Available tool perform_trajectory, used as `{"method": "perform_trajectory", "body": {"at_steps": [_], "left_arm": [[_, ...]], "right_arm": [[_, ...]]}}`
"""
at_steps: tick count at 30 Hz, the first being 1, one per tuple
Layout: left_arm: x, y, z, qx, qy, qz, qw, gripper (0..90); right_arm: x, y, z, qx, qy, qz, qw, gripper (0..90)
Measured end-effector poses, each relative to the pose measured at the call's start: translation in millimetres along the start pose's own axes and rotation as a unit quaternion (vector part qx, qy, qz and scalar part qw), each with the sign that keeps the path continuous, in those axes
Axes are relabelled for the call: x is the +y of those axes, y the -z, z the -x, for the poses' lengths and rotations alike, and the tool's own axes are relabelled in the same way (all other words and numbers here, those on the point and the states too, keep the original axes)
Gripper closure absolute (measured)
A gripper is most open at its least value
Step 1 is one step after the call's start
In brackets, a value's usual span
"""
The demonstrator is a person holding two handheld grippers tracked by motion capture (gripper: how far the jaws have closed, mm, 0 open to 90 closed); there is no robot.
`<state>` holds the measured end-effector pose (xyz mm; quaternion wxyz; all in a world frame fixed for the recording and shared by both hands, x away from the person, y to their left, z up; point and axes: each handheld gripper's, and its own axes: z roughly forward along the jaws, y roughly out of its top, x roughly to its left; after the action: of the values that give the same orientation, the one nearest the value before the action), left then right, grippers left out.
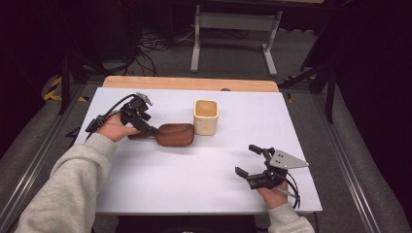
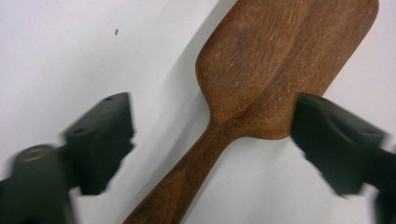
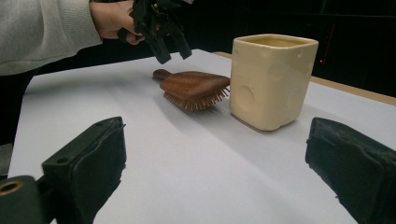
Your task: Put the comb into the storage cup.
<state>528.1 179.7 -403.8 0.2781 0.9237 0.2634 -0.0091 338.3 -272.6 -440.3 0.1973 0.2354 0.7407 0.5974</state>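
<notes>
Table (image 1: pixel 194 170): white, bearing a wooden hairbrush (image 1: pixel 175 134) bristles-down beside a cream cup (image 1: pixel 206 117).
Left gripper (image 1: pixel 151 130): fingers spread, brush neck lying between, untouched.
Right gripper (image 1: pixel 247 160): fingers spread, nothing held.

A brown wooden hairbrush (image 1: pixel 172 134) lies flat on the white surface (image 1: pixel 194 170), bristles down and smooth oval back up. Its narrow handle points toward the left edge of the surface; the broad head ends just beside a cream square-sided cup (image 1: pixel 206 117), perhaps touching it, though the views leave that unclear. The grain shows darker streaks along the back.
</notes>
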Motion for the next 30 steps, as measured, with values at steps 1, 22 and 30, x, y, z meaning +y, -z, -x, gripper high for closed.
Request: {"method": "perform_trajectory", "body": {"at_steps": [1, 22, 30], "left_arm": [[-0.6, 1.7, -0.8, -0.011, -0.008, 0.004, 0.9999, 5.4], [-3.7, -19.4, 1.5, 0.009, -0.143, -0.087, 0.9859, 18.4], [-1.6, -29.2, 3.3, 0.014, -0.154, -0.125, 0.9801, 30.7]], "right_arm": [[0.0, 0.0, -0.1, 0.0, 0.001, 0.0, 1.0, 5.7], [-0.2, -0.9, -1.0, 0.004, 0.003, -0.002, 1.0, 5.7], [-0.4, -1.2, -1.1, 0.005, 0.003, -0.003, 1.0, 5.7]]}}
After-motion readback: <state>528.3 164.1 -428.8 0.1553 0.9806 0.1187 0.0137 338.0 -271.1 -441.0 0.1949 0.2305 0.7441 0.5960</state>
